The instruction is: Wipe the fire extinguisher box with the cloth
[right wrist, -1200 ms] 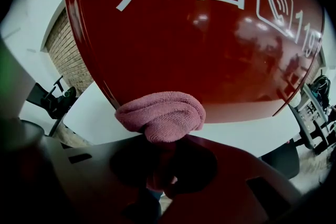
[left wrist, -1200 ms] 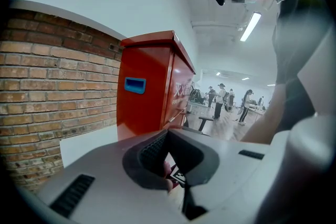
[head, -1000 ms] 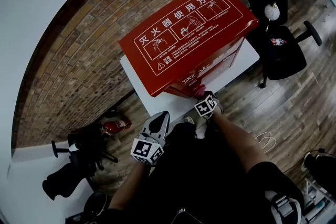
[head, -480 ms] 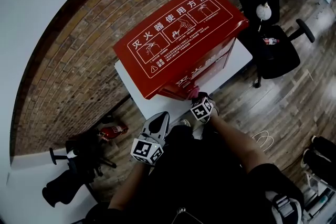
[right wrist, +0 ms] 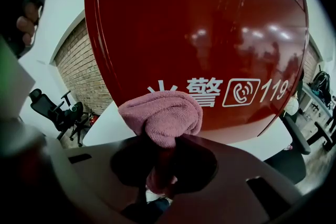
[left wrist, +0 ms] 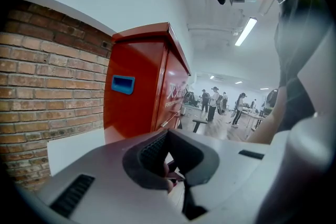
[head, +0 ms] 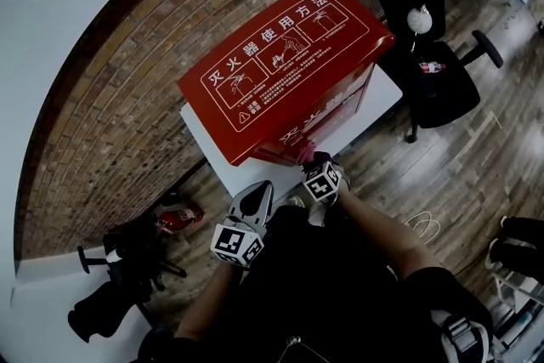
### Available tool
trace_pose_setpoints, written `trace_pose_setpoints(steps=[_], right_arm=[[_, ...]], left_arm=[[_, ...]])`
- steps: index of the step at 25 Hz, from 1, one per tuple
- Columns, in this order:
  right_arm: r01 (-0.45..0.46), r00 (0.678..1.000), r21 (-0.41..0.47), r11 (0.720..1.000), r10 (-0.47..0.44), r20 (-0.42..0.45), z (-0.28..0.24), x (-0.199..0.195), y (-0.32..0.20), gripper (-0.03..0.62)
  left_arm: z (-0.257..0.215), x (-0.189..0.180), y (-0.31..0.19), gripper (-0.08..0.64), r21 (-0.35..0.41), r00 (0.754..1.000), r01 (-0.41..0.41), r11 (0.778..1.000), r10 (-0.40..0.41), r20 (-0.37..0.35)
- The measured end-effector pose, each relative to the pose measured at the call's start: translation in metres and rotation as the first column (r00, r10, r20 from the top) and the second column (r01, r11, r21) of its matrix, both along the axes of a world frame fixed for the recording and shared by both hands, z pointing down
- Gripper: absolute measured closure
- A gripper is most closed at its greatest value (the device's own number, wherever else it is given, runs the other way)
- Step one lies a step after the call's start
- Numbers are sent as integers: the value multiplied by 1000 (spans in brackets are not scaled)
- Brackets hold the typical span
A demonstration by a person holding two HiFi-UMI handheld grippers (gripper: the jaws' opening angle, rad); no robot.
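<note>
Head view, box: the red fire extinguisher box (head: 280, 68) is standing on a low white bench (head: 217, 161) against a brick wall (head: 110, 98). Its lid is showing white "灭火器使用方法" above three drawn panels.
Head view, right gripper: the right gripper (head: 313, 164) is reaching to the box's front, bringing the pink cloth (head: 306, 154) to that face's lower edge.
Head view, left gripper: the left gripper (head: 255, 198) is hovering near the box's front, apart from it.
Left gripper view: its fingers (left wrist: 149, 152) are lying clenched together, nothing between them. The box's side is showing a blue recessed handle (left wrist: 122, 84). The white lettering on the box's front is slanting too much to read.
Right gripper view: its fingers (right wrist: 193, 164) are grasping the cloth, whose bunched end is rising before the box's front, just under white "警", a phone symbol and "119". Whether it is touching the box cannot be told.
</note>
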State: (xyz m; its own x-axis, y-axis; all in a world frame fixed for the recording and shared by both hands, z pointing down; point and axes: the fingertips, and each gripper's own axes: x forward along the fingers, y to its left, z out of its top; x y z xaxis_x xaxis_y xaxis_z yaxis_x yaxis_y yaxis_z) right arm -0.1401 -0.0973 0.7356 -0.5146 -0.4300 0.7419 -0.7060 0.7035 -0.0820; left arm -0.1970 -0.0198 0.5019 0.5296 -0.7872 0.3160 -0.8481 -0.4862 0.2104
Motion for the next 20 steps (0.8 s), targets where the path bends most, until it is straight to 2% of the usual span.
trace_pose_setpoints(steps=[10, 20], right_arm=[[6, 999, 18, 1000, -6, 49, -30, -2, 1, 509], [4, 996, 54, 999, -9, 92, -69, -4, 1, 508]], left_arm=[[-3, -3, -6, 540, 3, 1000, 23, 1000, -23, 0], [-9, 1, -10, 540, 27, 1000, 5, 1000, -5, -6]])
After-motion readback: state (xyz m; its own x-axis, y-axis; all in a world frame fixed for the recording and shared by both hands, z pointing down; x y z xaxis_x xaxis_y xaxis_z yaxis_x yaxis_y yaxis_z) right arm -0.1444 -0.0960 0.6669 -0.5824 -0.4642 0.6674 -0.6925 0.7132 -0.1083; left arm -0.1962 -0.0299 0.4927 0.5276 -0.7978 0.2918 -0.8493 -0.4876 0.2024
